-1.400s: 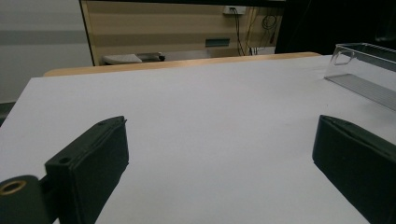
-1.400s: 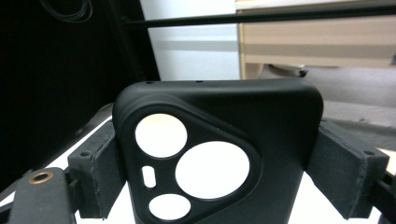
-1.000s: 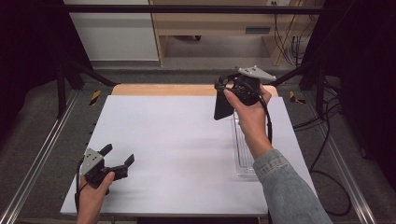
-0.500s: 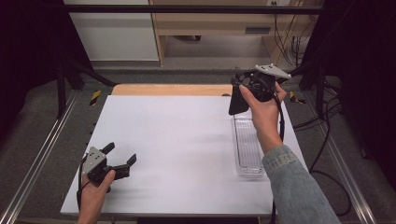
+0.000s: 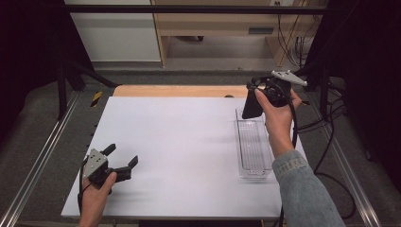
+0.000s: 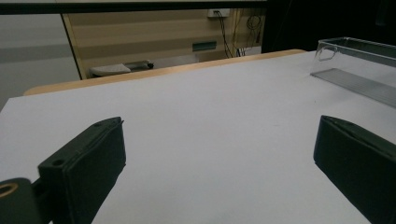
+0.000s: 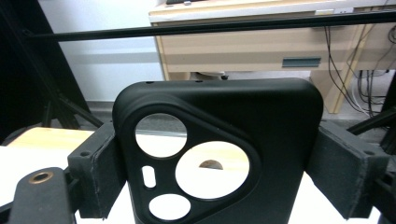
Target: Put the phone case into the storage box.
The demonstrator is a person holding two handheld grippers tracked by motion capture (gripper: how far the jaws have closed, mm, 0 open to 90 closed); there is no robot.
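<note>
White desk [image 5: 189, 151] before a pale wooden cabinet [image 5: 213, 28]. My right gripper [image 5: 257, 97] carries a black phone case [image 7: 219, 154] above the far end of the clear tray [image 5: 254, 146]. Risk: the case, pinched only by its side edges, may pivot or strike the tray rim and slip. Right jaws stand wide, clamped on the case; my left gripper [image 5: 120, 161] rests near the desk's near-left corner, jaws spread, empty.
</note>
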